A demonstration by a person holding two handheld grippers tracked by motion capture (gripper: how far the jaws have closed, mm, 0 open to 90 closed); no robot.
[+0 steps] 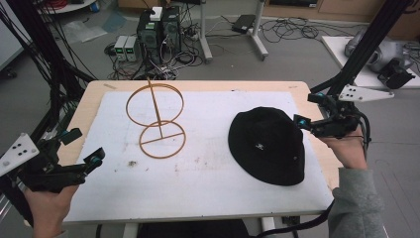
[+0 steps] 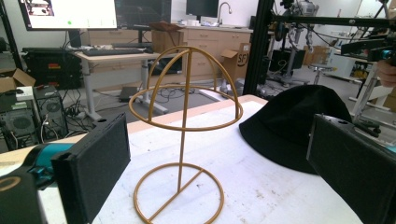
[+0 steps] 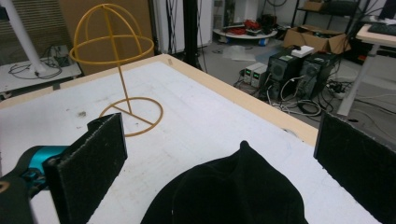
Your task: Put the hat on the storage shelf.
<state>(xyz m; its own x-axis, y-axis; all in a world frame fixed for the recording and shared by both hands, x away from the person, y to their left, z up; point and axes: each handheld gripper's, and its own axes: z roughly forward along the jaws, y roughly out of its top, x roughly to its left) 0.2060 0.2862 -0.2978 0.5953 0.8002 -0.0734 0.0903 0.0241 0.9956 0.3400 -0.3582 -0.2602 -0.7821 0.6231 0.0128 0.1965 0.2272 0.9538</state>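
Tabletop (image 1: 208,193): white-covered. Black hat (image 1: 267,145): lying flat, just ahead of right gripper (image 1: 303,121), fingers spread, empty. Wire hat stand (image 1: 156,120): bare, beyond left gripper (image 1: 94,157), fingers spread, empty. Likely hanging not begun.

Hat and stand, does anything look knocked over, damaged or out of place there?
Nothing stands out. The gold wire hat stand is upright on its ring base, empty. The black hat lies flat on the white mat, clear of the stand. The mat has a few small dirty marks, nothing spilled.
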